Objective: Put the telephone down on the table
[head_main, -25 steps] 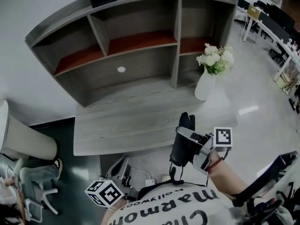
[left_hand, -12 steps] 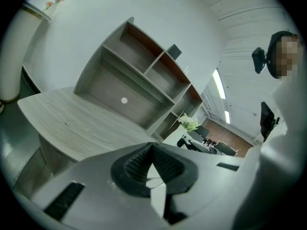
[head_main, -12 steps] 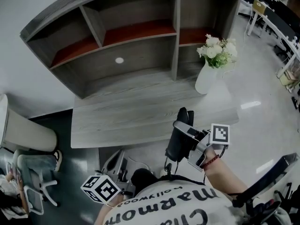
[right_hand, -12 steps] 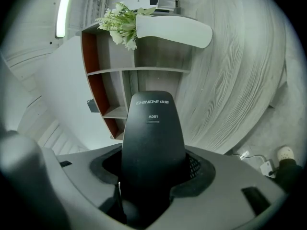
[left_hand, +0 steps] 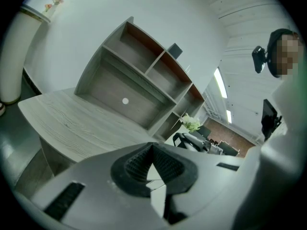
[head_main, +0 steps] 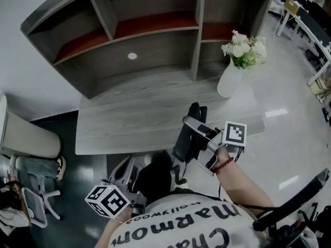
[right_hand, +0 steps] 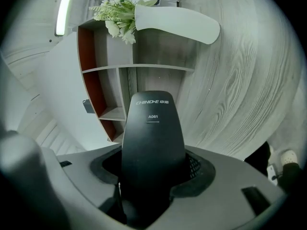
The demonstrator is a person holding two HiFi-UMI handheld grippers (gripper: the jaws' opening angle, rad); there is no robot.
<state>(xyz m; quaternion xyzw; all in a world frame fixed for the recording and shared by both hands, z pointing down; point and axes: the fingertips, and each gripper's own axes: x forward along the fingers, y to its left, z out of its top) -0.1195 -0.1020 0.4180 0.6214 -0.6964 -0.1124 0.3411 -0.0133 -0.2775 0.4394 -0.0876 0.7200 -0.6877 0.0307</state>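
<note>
A black telephone handset (head_main: 186,140) is clamped upright in my right gripper (head_main: 192,133), just above the front edge of the grey wooden table (head_main: 129,123). In the right gripper view the telephone (right_hand: 152,138) stands between both pads, which press on its sides, and the tabletop lies beyond it. My left gripper (head_main: 132,172) hangs low beside my body, below the table's front edge. In its own view the left gripper (left_hand: 152,164) has its ribbed pads together with nothing between them.
A grey shelf unit (head_main: 155,35) with red-brown inner shelves stands on the back of the table. A white vase of flowers (head_main: 230,79) sits at the table's right end. A pale chair (head_main: 28,141) stands to the left, and white desks (head_main: 305,19) stand at the far right.
My right gripper has carried the telephone forward and a little left, from below the table's edge up to that edge. The left gripper has stayed low.
</note>
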